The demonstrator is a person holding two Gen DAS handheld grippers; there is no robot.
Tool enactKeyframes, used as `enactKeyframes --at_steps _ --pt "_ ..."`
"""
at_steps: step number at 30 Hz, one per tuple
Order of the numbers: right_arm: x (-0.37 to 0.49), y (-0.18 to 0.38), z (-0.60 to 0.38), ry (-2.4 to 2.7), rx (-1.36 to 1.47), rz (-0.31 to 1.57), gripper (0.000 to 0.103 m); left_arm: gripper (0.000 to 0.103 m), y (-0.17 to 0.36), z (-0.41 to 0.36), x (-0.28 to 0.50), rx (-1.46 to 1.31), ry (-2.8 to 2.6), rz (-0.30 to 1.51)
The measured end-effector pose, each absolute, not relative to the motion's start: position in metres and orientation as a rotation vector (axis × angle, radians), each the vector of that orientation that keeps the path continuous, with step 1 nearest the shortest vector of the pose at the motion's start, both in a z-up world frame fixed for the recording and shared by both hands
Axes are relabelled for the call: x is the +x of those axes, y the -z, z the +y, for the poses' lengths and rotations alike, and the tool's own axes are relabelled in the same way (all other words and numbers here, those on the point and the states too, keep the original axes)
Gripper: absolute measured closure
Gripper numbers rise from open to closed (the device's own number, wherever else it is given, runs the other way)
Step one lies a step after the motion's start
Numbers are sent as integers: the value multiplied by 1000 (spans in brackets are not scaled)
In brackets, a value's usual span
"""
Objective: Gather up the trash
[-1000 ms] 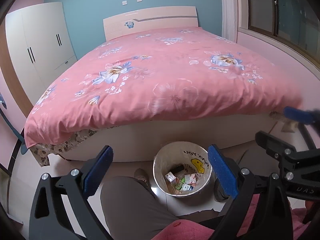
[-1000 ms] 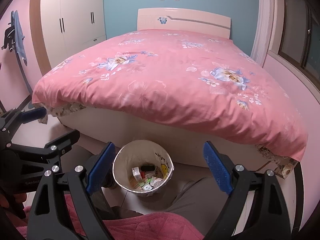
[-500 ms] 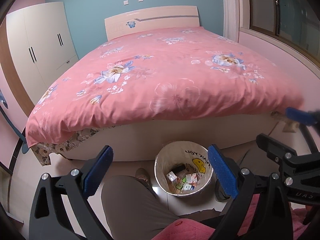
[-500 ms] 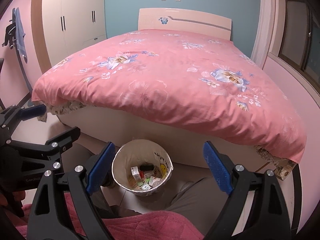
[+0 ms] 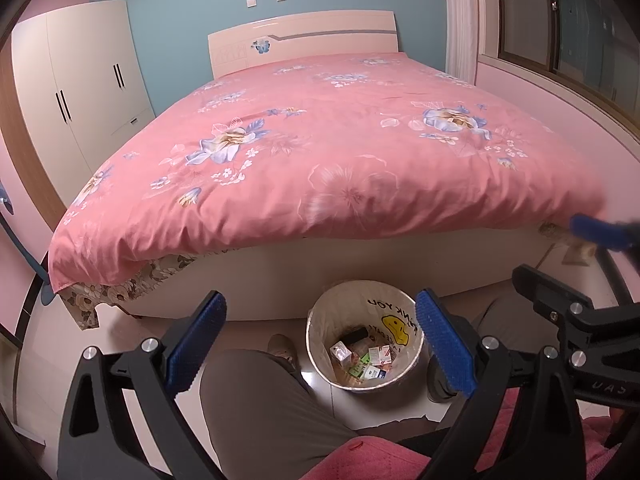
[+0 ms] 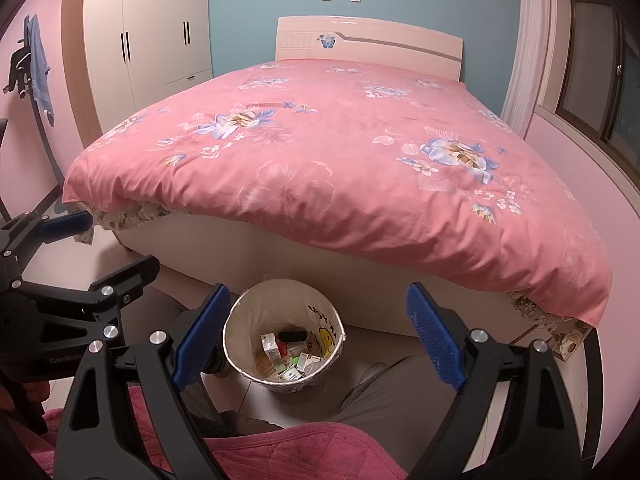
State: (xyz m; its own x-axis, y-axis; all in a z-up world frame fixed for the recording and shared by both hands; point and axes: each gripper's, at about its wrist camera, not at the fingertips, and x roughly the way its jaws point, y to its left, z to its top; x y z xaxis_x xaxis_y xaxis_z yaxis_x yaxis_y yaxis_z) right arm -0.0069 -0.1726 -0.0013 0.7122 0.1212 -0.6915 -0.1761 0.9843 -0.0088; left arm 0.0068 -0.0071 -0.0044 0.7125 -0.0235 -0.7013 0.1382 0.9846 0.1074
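Below both tools, on the floor at the foot of the bed (image 5: pixel 340 152), stands the trash bin (image 5: pixel 320 344) — a small round pail with a thin liner, between the seated person's knees (image 5: pixel 256 400). Small cartons and packets (image 6: pixel 288 360) lie loose in its bottom. They look light and thin-walled, likely to crush under a hard squeeze, so a gentle pinch across a carton's flat faces seems best. The bin itself probably weighs little and could tip if nudged at the rim — its rim is the likely place to grip it. The left tool (image 5: pixel 320 344) and the right tool (image 6: pixel 318 336) both stand wide apart, holding nothing.
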Motion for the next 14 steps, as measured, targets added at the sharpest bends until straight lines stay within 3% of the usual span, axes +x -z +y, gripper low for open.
enactKeyframes --at_steps 14 --pt "-7 1 -171 -165 -76 761 15 6 4 -9 6 149 77 782"
